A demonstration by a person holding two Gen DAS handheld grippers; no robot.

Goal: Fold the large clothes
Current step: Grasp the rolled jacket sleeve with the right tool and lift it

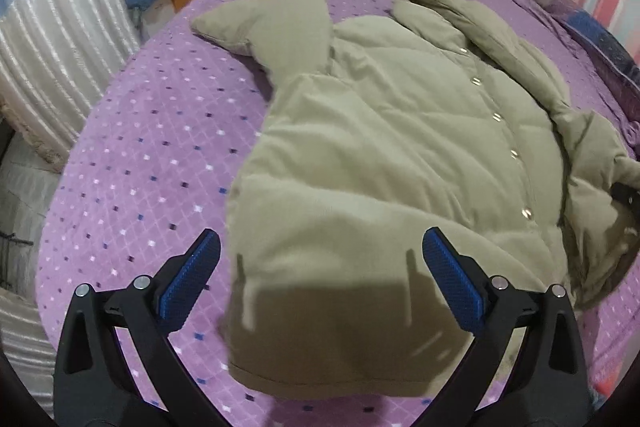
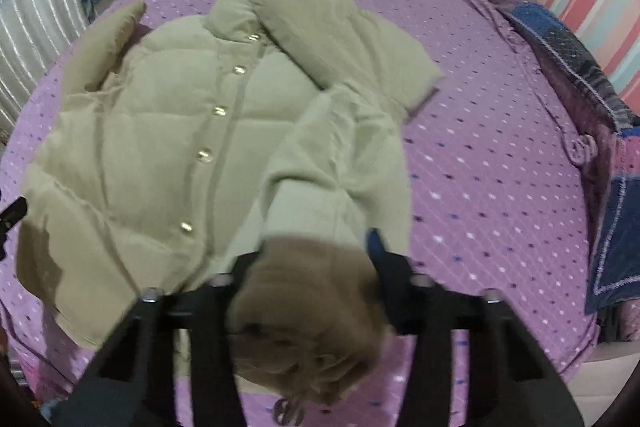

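The khaki quilted puffer jacket (image 1: 400,155) lies front-up on the bedspread, closed by a row of metal snap buttons (image 2: 206,155) running down its centre, with the collar toward 12 o'clock and the hem toward 6 o'clock. One sleeve (image 1: 276,27) extends flat from the shoulder toward 10 o'clock in the left wrist view. The opposite sleeve (image 2: 332,163) is folded back over itself at 3 o'clock of the body, its cuff end raised and blurred.
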